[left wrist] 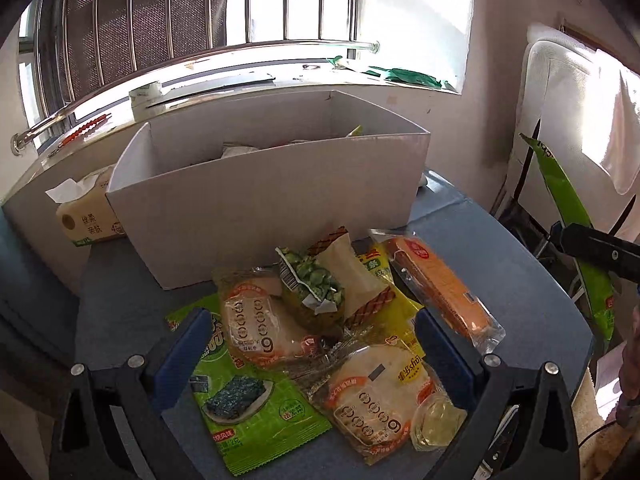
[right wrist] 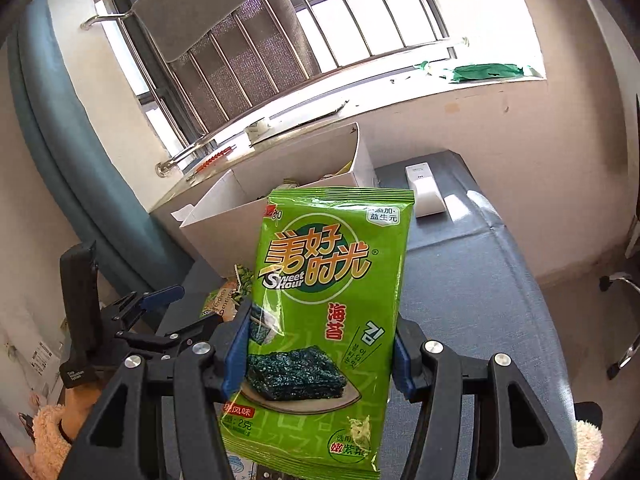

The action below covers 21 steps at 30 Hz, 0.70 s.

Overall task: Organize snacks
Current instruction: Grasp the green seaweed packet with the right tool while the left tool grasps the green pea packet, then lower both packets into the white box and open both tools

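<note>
So, quick rundown of the snack pile:

Right claw: the right gripper [right wrist: 318, 350] is clamped on a green seaweed pack [right wrist: 320, 320], blue pads pressing its two side edges, pack upright and lifted off the table, filling the space straight ahead of the fingers.

Left claw: the left gripper [left wrist: 314, 346] is spread wide, holding nothing, low over the pile with snacks lying between its blue fingers [left wrist: 182, 354].

Between the left fingers: two clear round-cake packs [left wrist: 260, 320], one ahead-left and one nearer on the right, crinkly film, overlapping.

Under them: a second seaweed pack [left wrist: 248, 404], flat and glossy green, beside the left finger.

Just past the fingertips: a bag of green peas [left wrist: 316, 284], lumpy, leaning on a tan pastry wrapper [left wrist: 352, 276].

Ahead-right: a long orange cake [left wrist: 440, 288] in clear wrap, lying diagonally just beyond the right finger, over a yellow bag [left wrist: 400, 312].

Further ahead: a white cardboard box [left wrist: 264, 196], open top, some stuff inside, can't tell what. It stands right behind the pile.

Left of the box: a tissue pack [left wrist: 86, 216].

Surface: blue-grey table [left wrist: 520, 280], matte.

Right view, far behind the pack: a white gadget [right wrist: 426, 190] on the table, well apart.
</note>
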### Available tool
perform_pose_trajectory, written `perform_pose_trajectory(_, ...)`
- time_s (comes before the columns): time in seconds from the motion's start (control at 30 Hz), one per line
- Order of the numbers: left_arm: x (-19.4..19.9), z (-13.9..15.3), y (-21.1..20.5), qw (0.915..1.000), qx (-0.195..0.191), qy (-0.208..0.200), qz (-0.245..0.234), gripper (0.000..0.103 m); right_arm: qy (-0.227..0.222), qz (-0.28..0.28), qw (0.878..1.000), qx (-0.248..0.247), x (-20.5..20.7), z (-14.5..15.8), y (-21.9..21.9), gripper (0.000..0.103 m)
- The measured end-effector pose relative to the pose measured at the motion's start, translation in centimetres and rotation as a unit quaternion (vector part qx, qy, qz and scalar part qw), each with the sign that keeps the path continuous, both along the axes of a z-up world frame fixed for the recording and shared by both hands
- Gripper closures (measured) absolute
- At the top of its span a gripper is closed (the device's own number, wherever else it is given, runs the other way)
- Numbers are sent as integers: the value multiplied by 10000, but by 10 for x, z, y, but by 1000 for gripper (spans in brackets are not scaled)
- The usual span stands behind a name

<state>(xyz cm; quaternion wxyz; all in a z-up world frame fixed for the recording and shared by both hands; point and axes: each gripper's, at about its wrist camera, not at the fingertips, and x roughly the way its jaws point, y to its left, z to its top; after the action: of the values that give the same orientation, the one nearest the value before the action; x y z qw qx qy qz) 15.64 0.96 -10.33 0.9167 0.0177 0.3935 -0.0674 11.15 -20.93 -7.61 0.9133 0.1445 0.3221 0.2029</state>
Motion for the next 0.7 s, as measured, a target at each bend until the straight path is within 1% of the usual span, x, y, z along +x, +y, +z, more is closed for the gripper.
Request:
perform_pose_trajectory(0.07, 17, -8, -3, 9996, 142, 186, 183, 0, 56, -83, 9998, 156, 1, -3, -11, 41)
perform_pose_trajectory(0.17, 35, -19, -6, 9985, 293, 391, 253, 0, 122, -147, 9993, 312, -1, -10, -24, 41)
perform_pose_trajectory(0.23, 42, -24, -9, 9969, 532, 488, 310, 0, 192, -163, 9990, 360, 0, -14, -28, 41)
perform_pose_trajectory(0.27, 45, -26, -11, 9965, 617, 504, 259, 1, 214, -161, 9989, 385, -1, -16, -30, 41)
perform_pose_trajectory(0.3, 46, -28, -12, 9967, 592, 519, 186, 8, 224, -141, 9988, 405, -1, -17, -31, 41)
perform_pose_trajectory(0.33, 48, -29, -12, 9973, 457, 563, 74, 19, 228, -148, 9988, 410, -1, -18, -32, 41)
perform_pose_trajectory(0.37, 50, -30, -11, 9978, 239, 610, -61, 60, 242, -150, 9987, 419, -1, -19, -32, 40)
perform_pose_trajectory(0.4, 49, -30, -9, 9981, 115, 596, -80, 62, 260, -140, 9986, 446, 0, -20, -33, 40)
perform_pose_trajectory(0.43, 45, -29, -7, 9986, 104, 518, -24, 63, 273, -132, 9984, 468, 0, -21, -33, 40)
perform_pose_trajectory(0.5, 37, -21, -5, 9994, 78, 340, -60, 64, 268, -100, 9985, 458, -1, -21, -33, 40)
perform_pose_trajectory(0.63, 10, 4, 5, 9996, -236, -160, -76, 64, 273, -95, 9984, 486, 0, -21, -32, 40)
perform_pose_trajectory(0.7, 0, 20, 11, 9986, -320, -417, -41, 64, 257, -57, 9984, 501, 1, -20, -28, 40)
